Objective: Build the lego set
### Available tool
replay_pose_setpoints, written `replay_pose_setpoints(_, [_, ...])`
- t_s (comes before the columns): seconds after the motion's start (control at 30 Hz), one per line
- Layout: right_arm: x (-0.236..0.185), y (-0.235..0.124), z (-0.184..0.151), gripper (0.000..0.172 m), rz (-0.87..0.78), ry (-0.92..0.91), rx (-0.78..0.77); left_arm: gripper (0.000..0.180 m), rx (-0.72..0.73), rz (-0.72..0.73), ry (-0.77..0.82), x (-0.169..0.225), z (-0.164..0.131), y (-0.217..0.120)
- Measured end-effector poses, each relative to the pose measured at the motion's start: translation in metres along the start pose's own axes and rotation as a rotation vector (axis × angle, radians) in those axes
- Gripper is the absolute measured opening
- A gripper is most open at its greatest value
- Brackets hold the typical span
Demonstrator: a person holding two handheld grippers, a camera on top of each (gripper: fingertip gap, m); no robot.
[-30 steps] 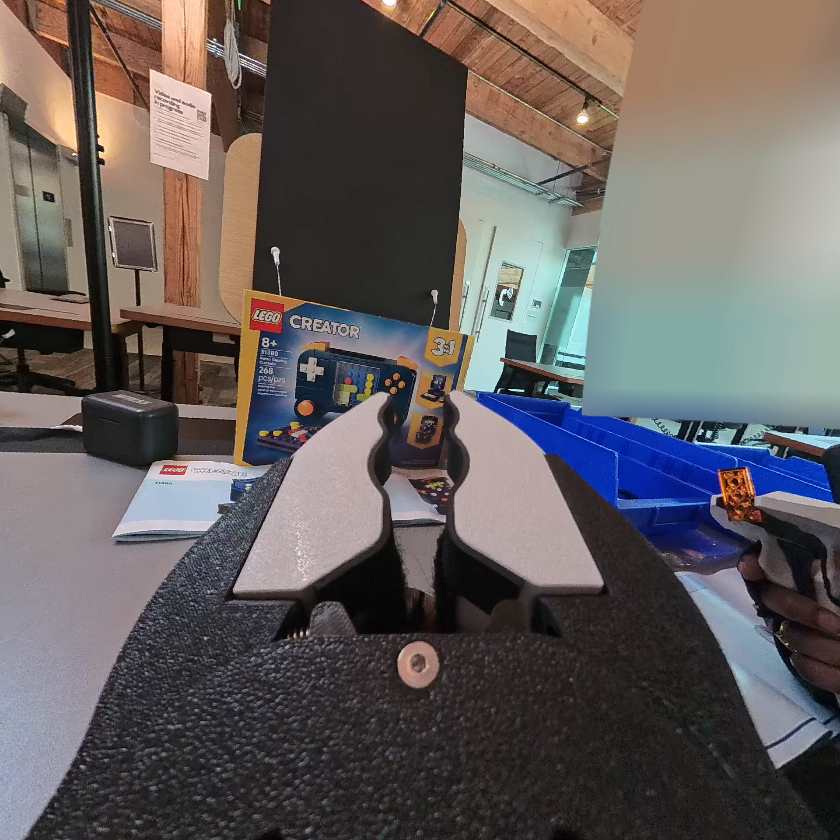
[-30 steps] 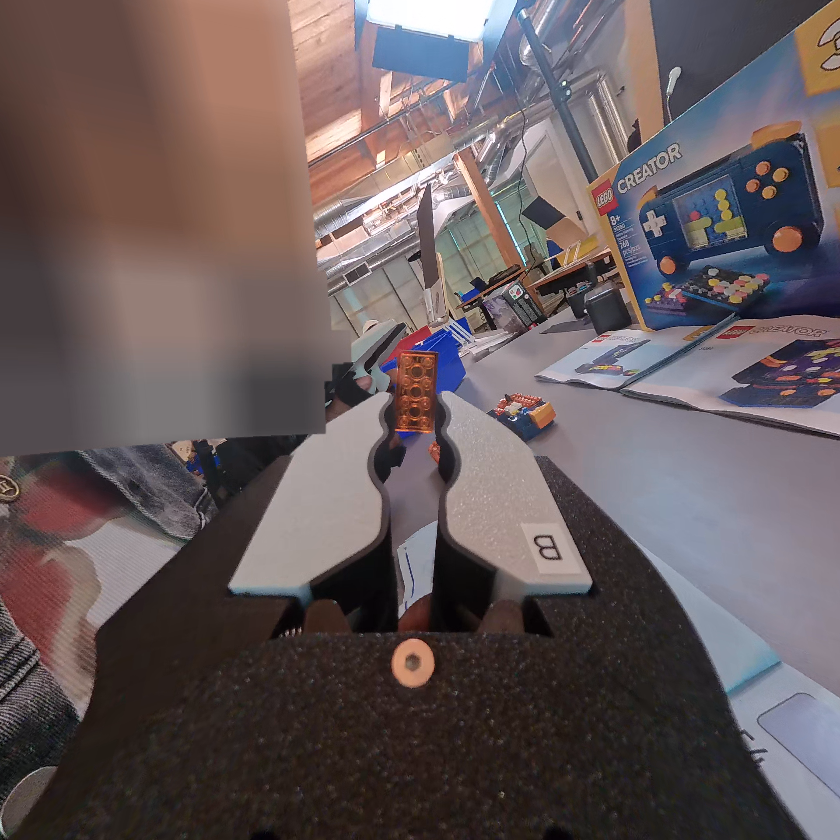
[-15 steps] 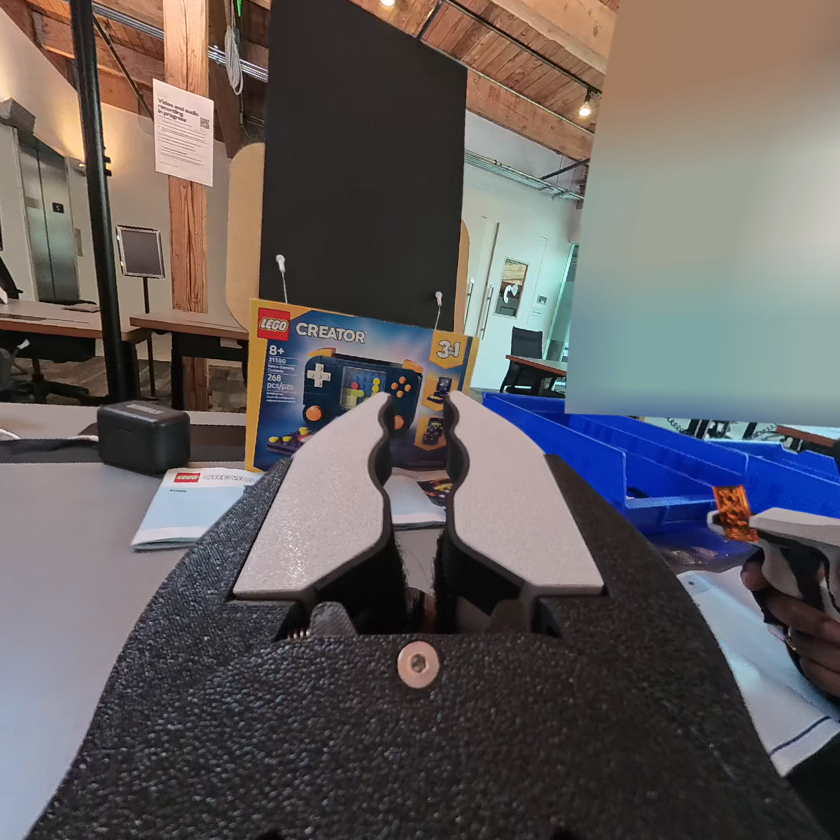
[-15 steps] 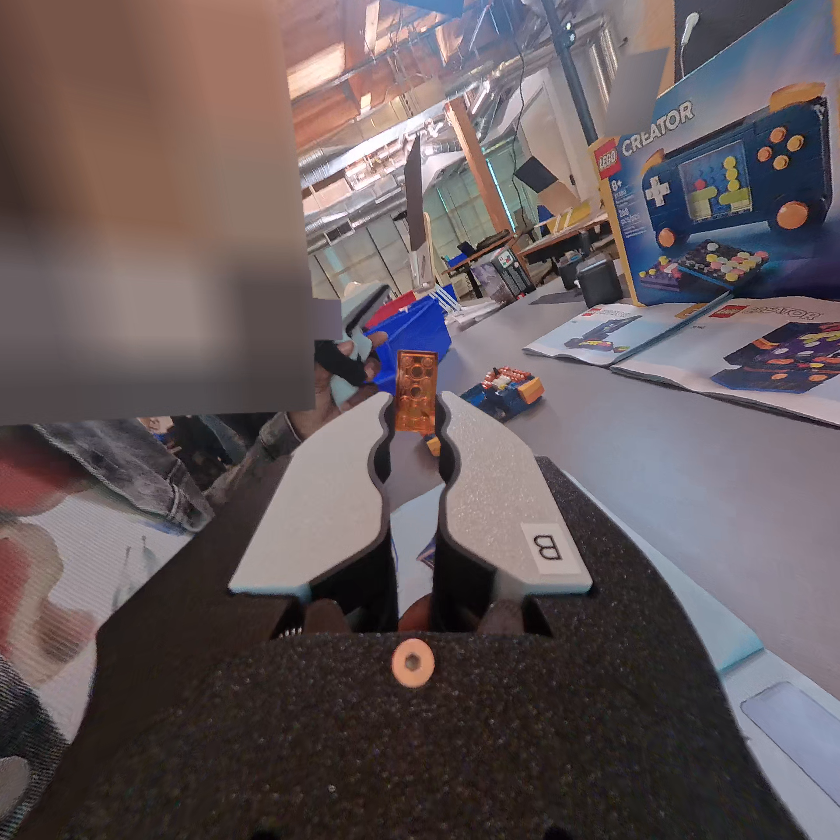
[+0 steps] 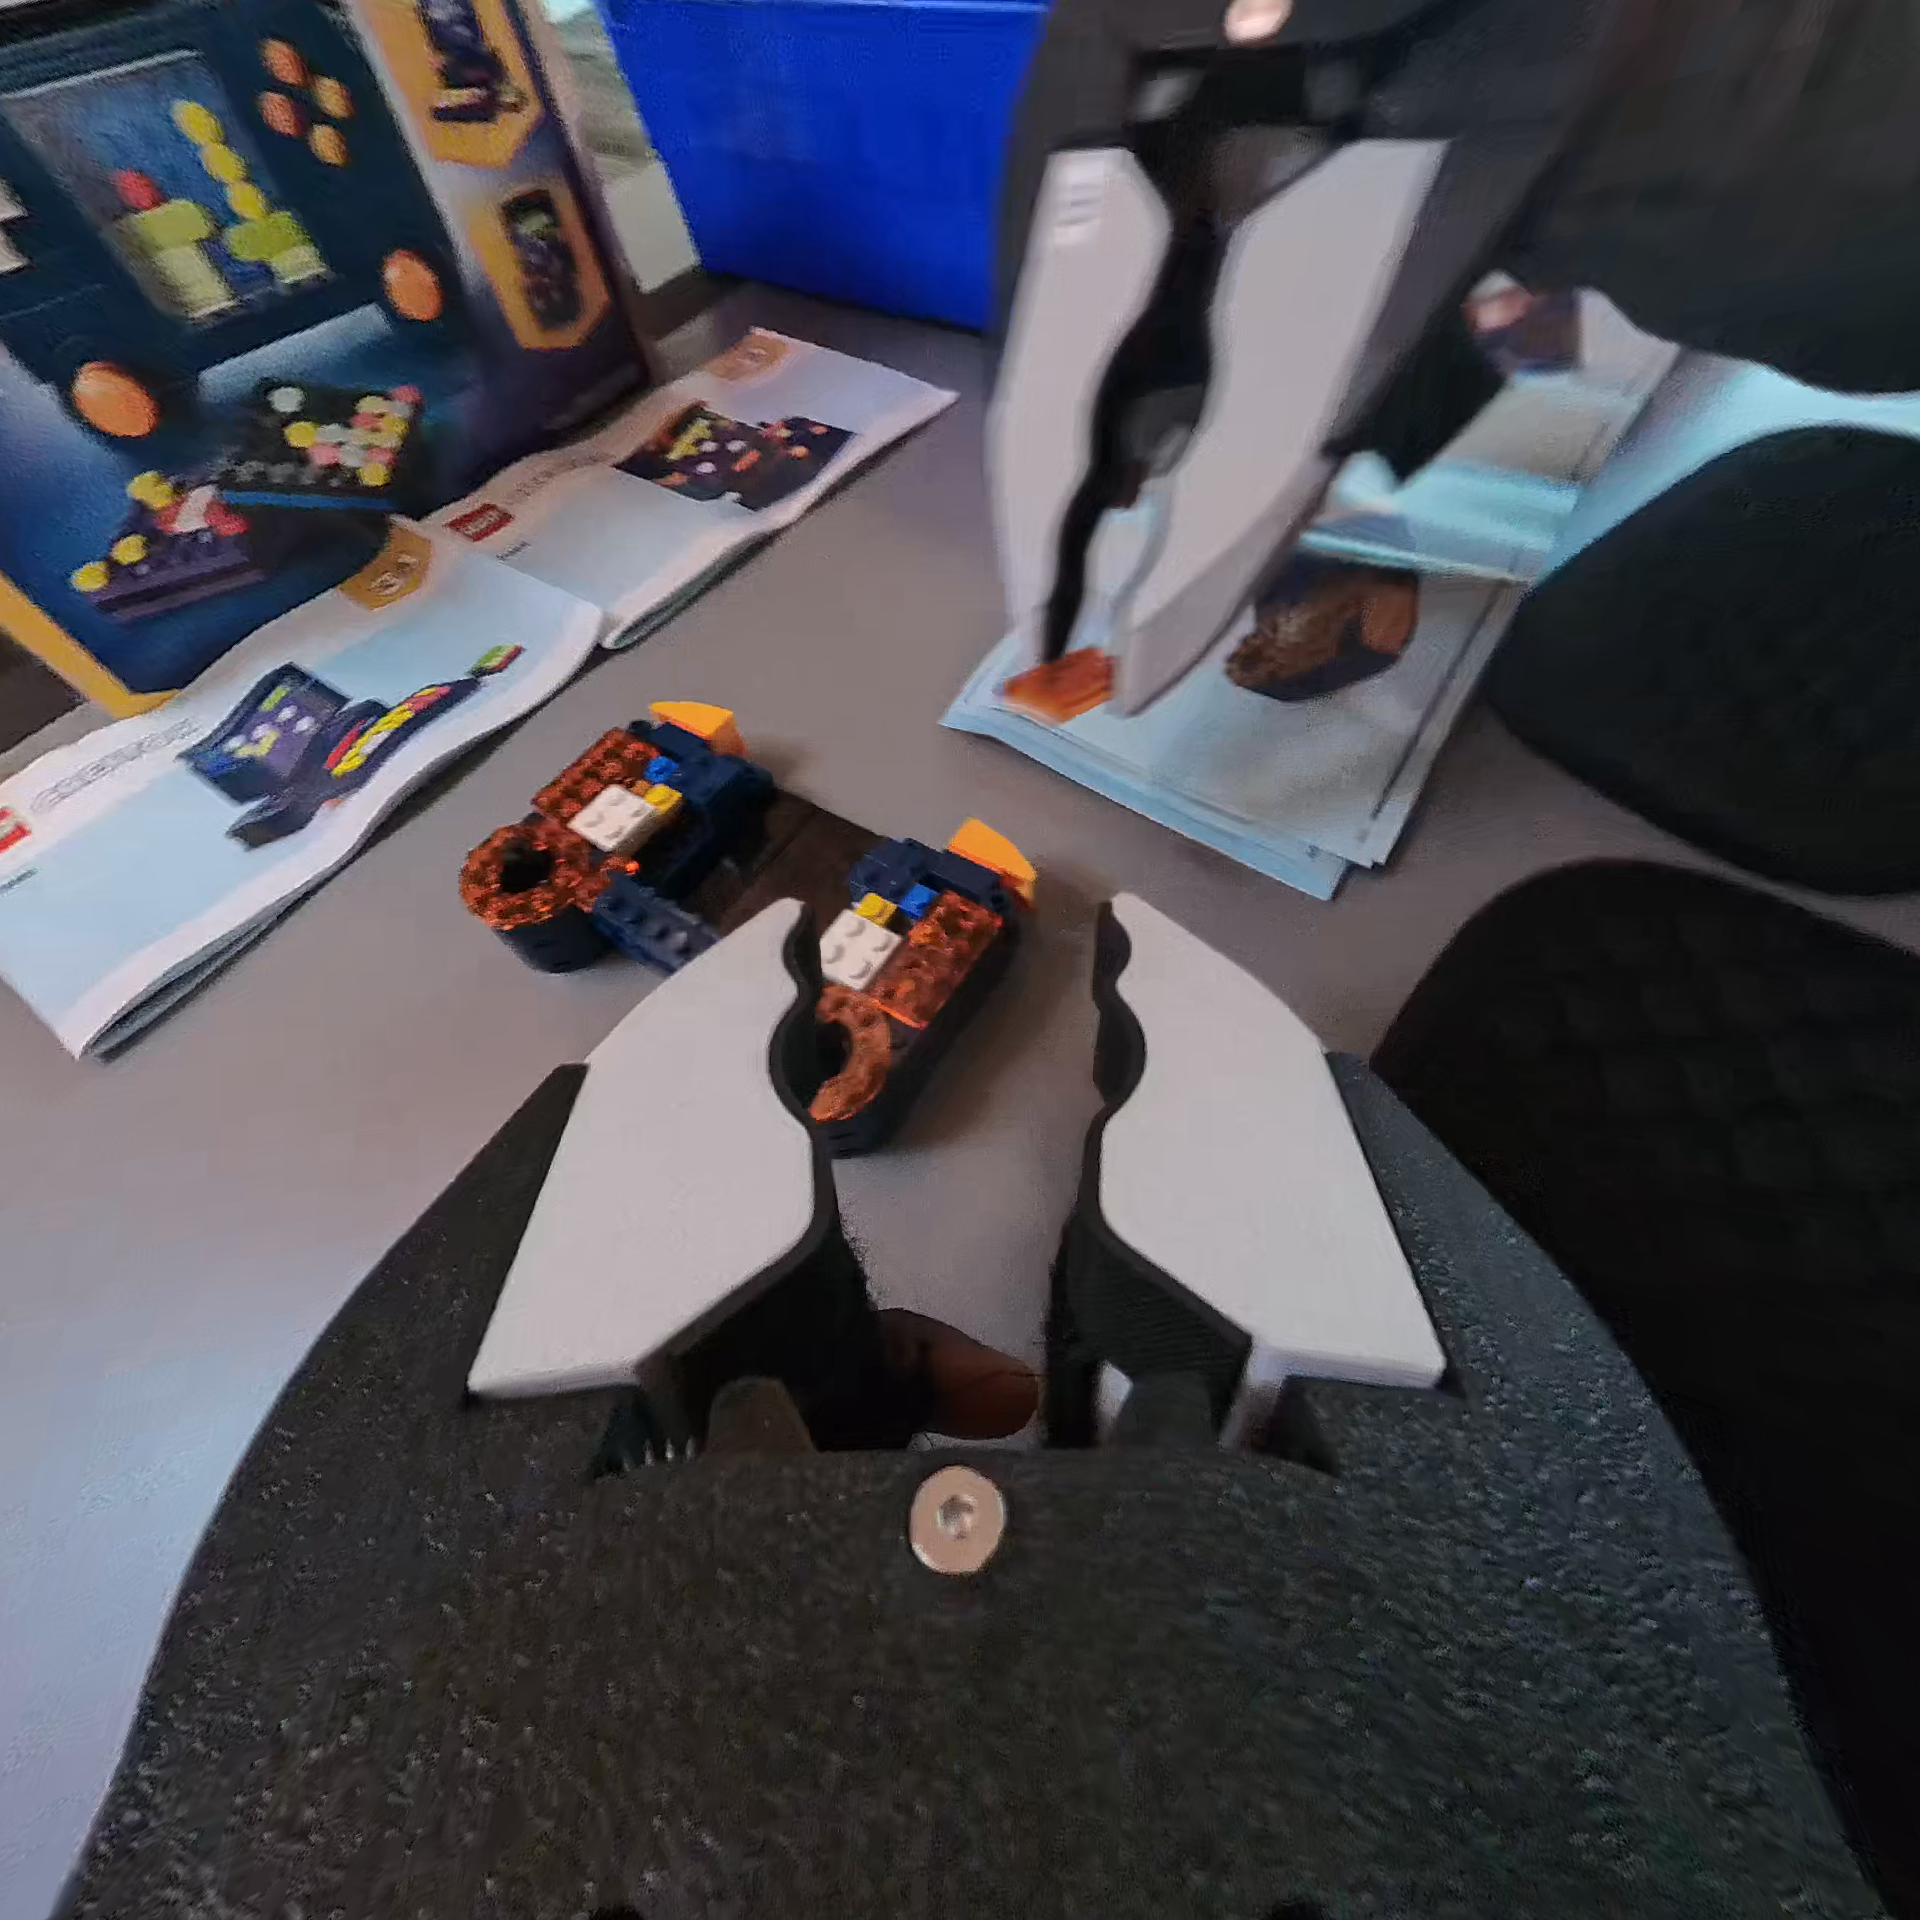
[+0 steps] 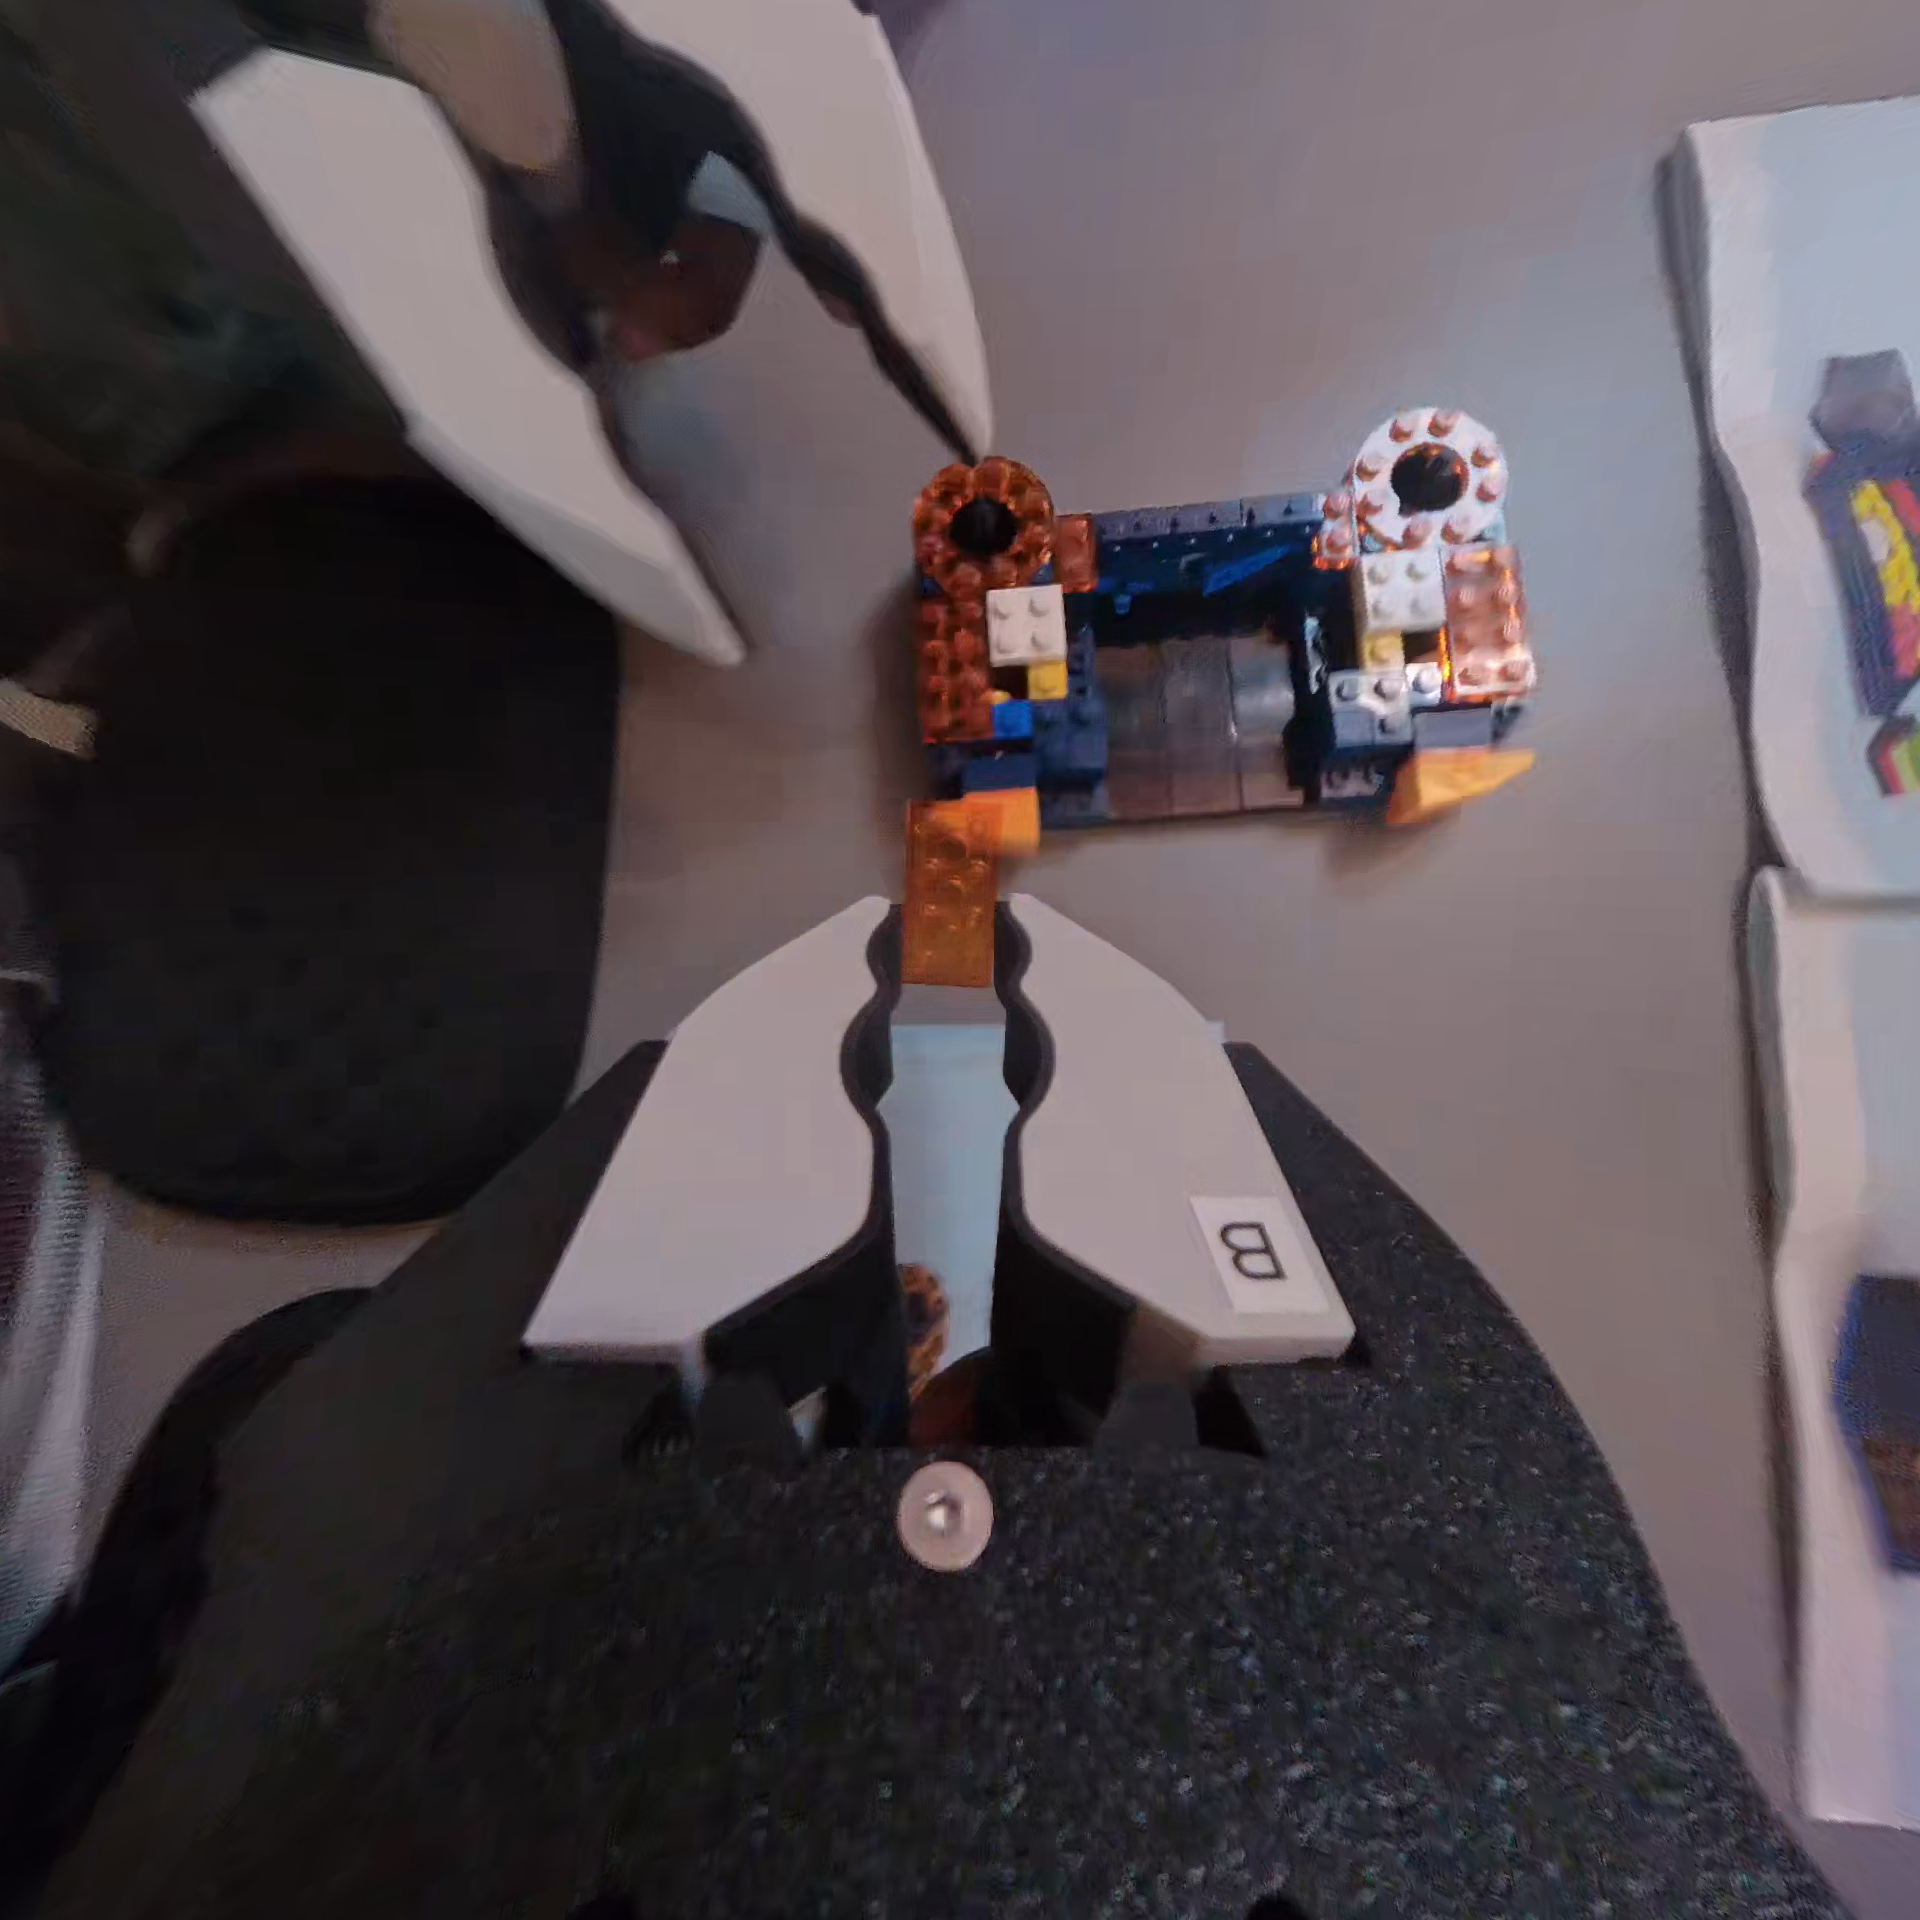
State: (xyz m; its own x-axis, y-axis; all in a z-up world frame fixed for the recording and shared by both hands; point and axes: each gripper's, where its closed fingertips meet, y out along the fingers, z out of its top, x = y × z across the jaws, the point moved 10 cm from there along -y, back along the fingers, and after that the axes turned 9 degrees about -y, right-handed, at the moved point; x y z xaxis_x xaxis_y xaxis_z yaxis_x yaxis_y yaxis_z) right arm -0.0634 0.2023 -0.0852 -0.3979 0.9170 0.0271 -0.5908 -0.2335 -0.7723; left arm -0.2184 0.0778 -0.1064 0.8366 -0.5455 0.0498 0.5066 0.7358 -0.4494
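Observation:
A small brick model (image 6: 1216,644) lies on the grey table: a dark blue frame with two translucent orange rings, white bricks and orange slopes. My left gripper (image 5: 956,925) is open, and the model's near end (image 5: 914,966) stands between its fingers without being pressed. This gripper also shows in the right wrist view (image 6: 847,551), spread beside one orange ring. My right gripper (image 6: 948,914) is shut on a translucent orange plate (image 6: 951,904), whose far end reaches the model's orange corner slope. In the left wrist view the right gripper (image 5: 1081,675) hangs over an open booklet with the plate (image 5: 1060,681) at its tips.
A toy set box (image 5: 260,312) stands at the back left with instruction booklets (image 5: 312,748) in front of it. Another open booklet (image 5: 1247,748) lies at the right. A blue bin (image 5: 831,135) is behind. Booklets also lie at the right of the right wrist view (image 6: 1849,520). There is about 6 cm between the tips of the two grippers.
Both grippers have tipped down from facing across the room to hovering over the model on the table. My left gripper has opened wide. My right gripper still holds the orange plate.

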Motion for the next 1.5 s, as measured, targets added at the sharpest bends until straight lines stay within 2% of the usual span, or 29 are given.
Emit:
replay_pose_setpoints(0.13, [0.017, 0.026, 0.027, 0.016, 0.059, -0.084, -0.177, 0.054, -0.022, -0.075, 0.058, 0.007, -0.003, 0.006])
replay_pose_setpoints(0.27, [0.024, 0.04, 0.039, 0.016, 0.064, -0.145, -0.311, 0.056, -0.038, -0.1, 0.09, 0.012, -0.005, 0.011])
replay_pose_setpoints(0.4, [0.024, 0.048, 0.044, 0.016, 0.054, -0.18, -0.36, 0.061, -0.08, -0.069, 0.1, 0.011, -0.009, 0.013])
replay_pose_setpoints(0.67, [0.024, 0.051, 0.048, 0.016, 0.067, -0.164, -0.402, 0.062, -0.065, -0.043, 0.094, 0.009, -0.009, 0.011])
replay_pose_setpoints(1.2, [0.027, 0.052, 0.05, 0.02, 0.099, -0.12, -0.392, 0.062, -0.091, -0.041, 0.098, 0.009, -0.012, 0.015])
replay_pose_setpoints(1.3, [0.031, 0.044, 0.051, 0.019, 0.105, -0.113, -0.329, 0.062, -0.094, -0.031, 0.097, 0.008, -0.012, 0.015])
replay_pose_setpoints(1.37, [0.036, 0.038, 0.049, 0.007, 0.109, -0.108, -0.253, 0.064, -0.103, -0.017, 0.094, 0.006, -0.013, 0.015])
replay_pose_setpoints(1.5, [0.04, 0.036, 0.038, 0.0, 0.17, -0.086, -0.127, 0.076, -0.083, 0.051, 0.074, 0.0, -0.012, 0.012])
